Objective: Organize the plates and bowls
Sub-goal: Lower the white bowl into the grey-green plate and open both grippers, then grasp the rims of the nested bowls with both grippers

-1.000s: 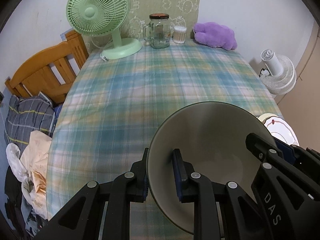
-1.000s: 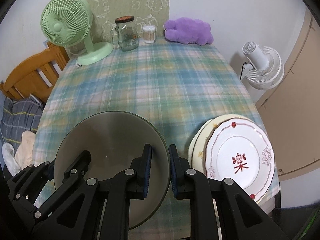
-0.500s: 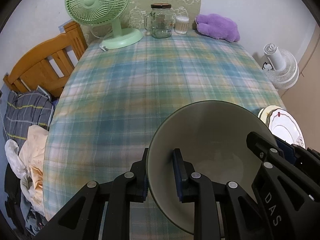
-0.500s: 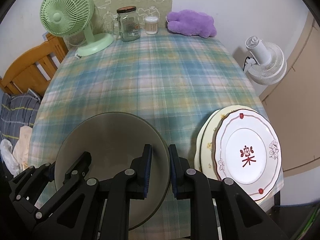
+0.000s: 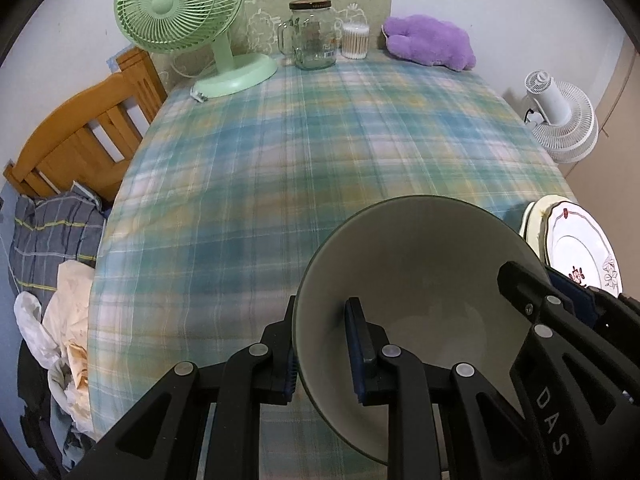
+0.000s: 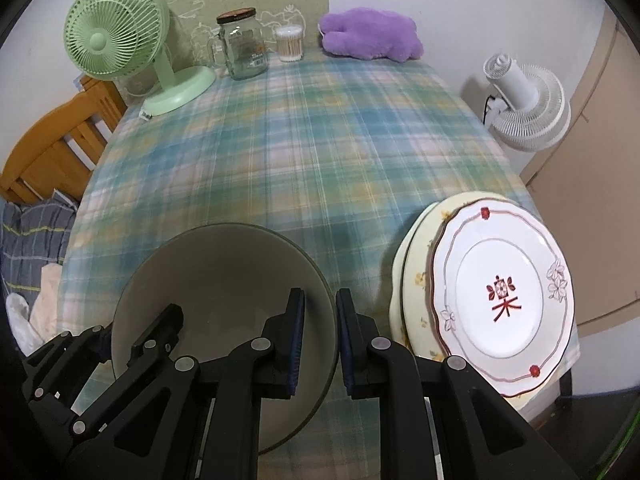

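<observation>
Drifted back a touch since a second ago: fan and jar sit lower in both views, bowl unmoved between the tongs. Ahead of both, plaid table [image 5: 320,140]. Bowl [image 5: 416,280] held above its near edge, left tongs [image 5: 320,344] clamped on the left rim, right tongs [image 6: 320,336] clamped on the right rim, one pad inside and one outside each. Just right of the right tongs, stacked plates [image 6: 500,292]. Far ahead, green fan [image 5: 180,8], purple plush [image 5: 428,42], jar [image 5: 312,36], swab tub [image 5: 355,40].
</observation>
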Motion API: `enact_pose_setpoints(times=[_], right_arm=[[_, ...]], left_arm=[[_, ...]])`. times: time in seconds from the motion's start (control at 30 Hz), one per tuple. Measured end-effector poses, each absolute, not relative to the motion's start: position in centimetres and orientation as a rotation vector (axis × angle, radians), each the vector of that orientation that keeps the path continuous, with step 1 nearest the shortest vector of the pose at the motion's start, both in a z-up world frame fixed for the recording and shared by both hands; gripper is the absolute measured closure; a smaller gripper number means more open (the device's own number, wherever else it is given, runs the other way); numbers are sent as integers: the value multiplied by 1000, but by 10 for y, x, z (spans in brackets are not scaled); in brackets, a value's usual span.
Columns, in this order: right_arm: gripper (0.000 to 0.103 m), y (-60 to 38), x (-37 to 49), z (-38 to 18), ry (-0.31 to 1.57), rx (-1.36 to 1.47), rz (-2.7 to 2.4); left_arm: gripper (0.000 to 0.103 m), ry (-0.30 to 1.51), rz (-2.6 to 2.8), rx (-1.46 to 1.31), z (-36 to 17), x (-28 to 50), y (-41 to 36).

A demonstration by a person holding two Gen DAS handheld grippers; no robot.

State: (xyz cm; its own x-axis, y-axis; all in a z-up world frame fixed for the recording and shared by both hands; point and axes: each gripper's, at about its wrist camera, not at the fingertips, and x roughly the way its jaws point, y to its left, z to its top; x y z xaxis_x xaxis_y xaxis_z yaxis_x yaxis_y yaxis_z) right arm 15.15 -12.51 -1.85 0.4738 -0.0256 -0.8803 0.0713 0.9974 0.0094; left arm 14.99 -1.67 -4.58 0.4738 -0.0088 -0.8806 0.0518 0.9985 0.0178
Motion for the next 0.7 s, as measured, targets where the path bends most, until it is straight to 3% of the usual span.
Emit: enact_pose_setpoints(times=[0.2, 0.3, 0.4, 0.43, 0.47, 0.5, 0.57, 0.63, 0.7], right_arm=[[84, -126, 151, -20, 1061, 48, -60], [84, -126, 150, -20, 1064, 56, -52], [84, -129, 148, -17, 1070, 64, -33], [83, -129, 147, -15, 1070, 62, -29], [82, -129, 145, -13, 1069, 62, -19], [77, -130, 144, -11, 1069, 65, -3], [50, -132, 141, -6, 1061, 91, 44], [34, -134, 136, 0, 1039, 101, 58], [34, -135, 133, 4, 1019, 87, 46]], left_arm=[[83, 1074, -49, 37, -47, 148, -17], [72, 1087, -78, 2, -46, 148, -15], [60, 1085, -105, -22, -41, 144, -14], [47, 1090, -115, -31, -40, 143, -13], [28, 1098, -125, -45, -38, 142, -12], [23, 1091, -140, -72, -35, 138, -9], [21, 1072, -143, -91, -31, 134, -5], [17, 1070, -136, -118, -30, 133, 0], [17, 1078, -129, -136, -30, 135, 3]])
